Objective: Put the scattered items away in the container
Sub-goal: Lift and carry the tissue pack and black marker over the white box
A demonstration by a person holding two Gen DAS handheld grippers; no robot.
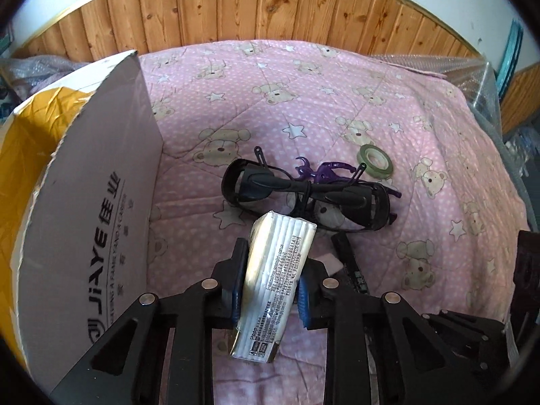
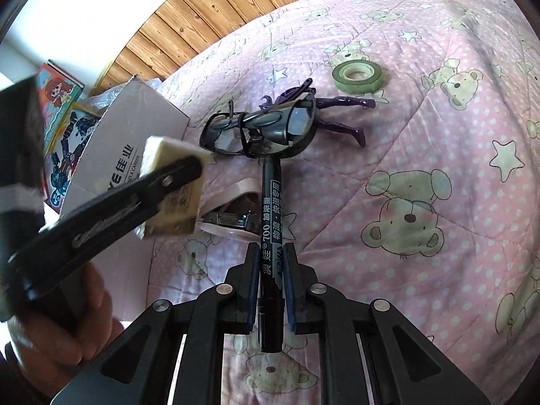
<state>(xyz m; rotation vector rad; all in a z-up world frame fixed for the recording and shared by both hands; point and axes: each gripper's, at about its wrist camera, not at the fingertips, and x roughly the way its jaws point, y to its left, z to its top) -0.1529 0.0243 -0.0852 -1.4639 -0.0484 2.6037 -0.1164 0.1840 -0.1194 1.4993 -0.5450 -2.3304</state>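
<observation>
Pink quilt [image 1: 337,101] under glasses [image 1: 303,195], tape [image 1: 374,162]

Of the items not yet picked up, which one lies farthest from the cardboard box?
The green tape roll. It lies alone beyond the purple figure and the black glasses, which sit nearer the cardboard box.

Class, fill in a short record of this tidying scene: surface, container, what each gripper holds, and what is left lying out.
surface: pink quilt with bears and stars
container: cardboard box, open, at the quilt's left edge
left gripper: jaws shut on a white tissue pack
right gripper: jaws shut on a black marker pen
left out: black glasses, purple figure partly beneath them, tape roll, pink stapler
</observation>
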